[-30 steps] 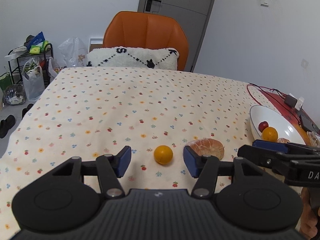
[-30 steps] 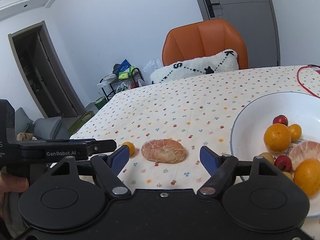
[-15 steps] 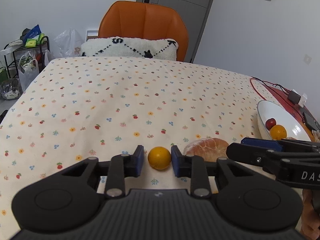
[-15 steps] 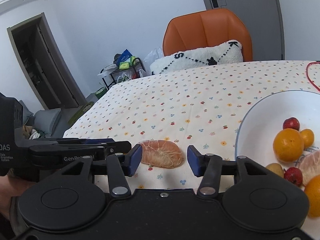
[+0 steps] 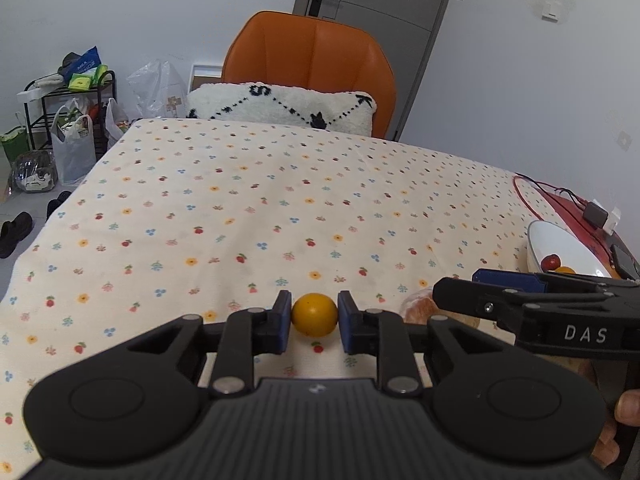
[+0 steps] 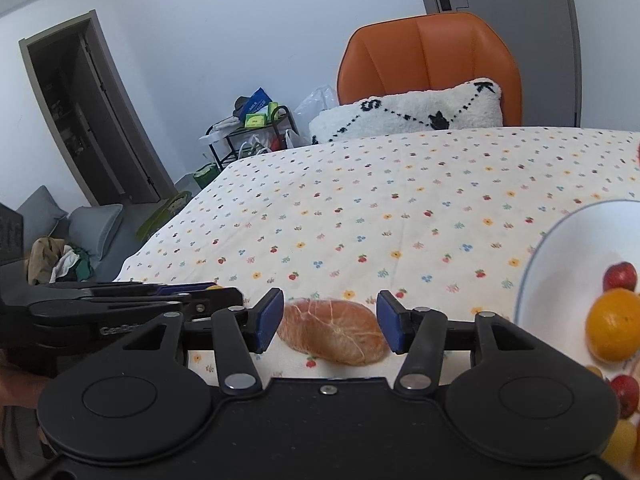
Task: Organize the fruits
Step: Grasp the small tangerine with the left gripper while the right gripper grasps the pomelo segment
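My left gripper [image 5: 314, 322] is shut on a small orange fruit [image 5: 314, 315], its blue pads touching both sides just above the flowered tablecloth. My right gripper [image 6: 327, 322] sits around a peeled pomelo segment [image 6: 334, 336] that lies on the cloth, its blue pads close against both ends. The segment is partly hidden in the left wrist view [image 5: 418, 310]. A white bowl [image 6: 560, 248] to the right holds oranges, small red fruits and more peeled pieces; it also shows in the left wrist view [image 5: 560, 240].
The right gripper's body [image 5: 540, 312] crosses the left wrist view at the right. A red cable and a black adapter [image 5: 596, 213] lie by the bowl. An orange chair [image 5: 312, 60] with a white cushion stands at the table's far edge.
My left gripper has closed onto the small orange. My right gripper has moved in over the pomelo segment and narrowed around it.
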`<state>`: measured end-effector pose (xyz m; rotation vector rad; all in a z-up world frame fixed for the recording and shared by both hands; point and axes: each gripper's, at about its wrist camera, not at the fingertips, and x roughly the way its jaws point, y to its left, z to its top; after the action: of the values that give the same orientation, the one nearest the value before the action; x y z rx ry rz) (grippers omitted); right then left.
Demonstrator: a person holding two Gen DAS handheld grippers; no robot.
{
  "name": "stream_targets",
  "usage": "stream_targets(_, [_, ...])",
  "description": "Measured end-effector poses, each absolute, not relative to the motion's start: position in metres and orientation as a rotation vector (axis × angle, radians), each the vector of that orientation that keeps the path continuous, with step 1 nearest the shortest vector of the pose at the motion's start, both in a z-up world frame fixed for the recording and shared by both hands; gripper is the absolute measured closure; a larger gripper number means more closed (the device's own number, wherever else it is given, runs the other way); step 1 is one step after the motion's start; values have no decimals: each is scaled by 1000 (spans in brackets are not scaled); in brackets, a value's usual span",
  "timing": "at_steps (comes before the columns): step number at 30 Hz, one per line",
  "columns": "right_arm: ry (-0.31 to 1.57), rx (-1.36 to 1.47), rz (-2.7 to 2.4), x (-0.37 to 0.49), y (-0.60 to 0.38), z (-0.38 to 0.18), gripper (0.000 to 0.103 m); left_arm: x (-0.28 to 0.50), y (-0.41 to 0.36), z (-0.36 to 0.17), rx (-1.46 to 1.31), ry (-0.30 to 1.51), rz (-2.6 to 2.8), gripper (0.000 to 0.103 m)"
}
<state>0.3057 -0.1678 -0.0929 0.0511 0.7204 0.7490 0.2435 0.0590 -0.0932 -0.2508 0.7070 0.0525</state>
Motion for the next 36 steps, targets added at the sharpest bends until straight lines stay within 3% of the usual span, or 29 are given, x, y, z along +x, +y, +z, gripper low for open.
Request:
stream_targets(3, [719,35,749,308,-163,-94,37,240,62,-93,-255,705,58,80])
stream_targets(11, [731,4,761,307,-154,-100,36,234,63,-91,-262,696,57,80])
stream_targets(19, [743,-12,770,287,-159,-98,38,226,62,-91,-272,687,52,80])
stream_targets(24, [764,-2,792,273,-165,-95,46,222,60,-90,-271,681,36,80])
stream_targets(36, [765,0,740,280,-158,-100,45,225,70,-98,-293,689,40,80])
